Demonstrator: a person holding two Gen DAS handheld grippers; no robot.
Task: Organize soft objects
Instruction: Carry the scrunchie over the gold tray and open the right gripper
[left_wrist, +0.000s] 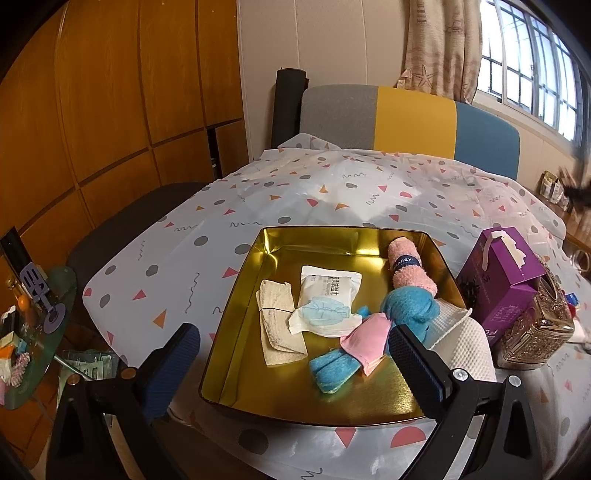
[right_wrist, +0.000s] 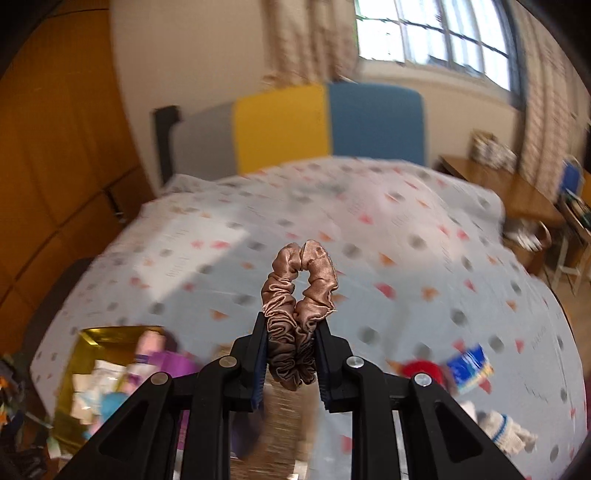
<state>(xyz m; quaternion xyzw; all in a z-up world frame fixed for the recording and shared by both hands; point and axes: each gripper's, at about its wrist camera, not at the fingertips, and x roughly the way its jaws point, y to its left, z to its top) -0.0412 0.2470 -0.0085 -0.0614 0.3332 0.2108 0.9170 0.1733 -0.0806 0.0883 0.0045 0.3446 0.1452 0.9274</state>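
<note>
Between right tongs (right_wrist: 291, 354): one scrunchie (right_wrist: 299, 295)

We see a home bedroom: wooden wardrobe doors (left_wrist: 92, 110), patterned curtain (left_wrist: 439, 40), barred window (left_wrist: 535, 74), grey-yellow-blue upholstered headboard (left_wrist: 410, 122).

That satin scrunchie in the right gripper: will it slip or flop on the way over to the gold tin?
The scrunchie looks glossy, so it may slide a little, though the right gripper pinches its gathered folds firmly. Its free loop stands above the jaws, so it is probably very light and springy. Dropped in the gold tin, it should hardly roll.
</note>
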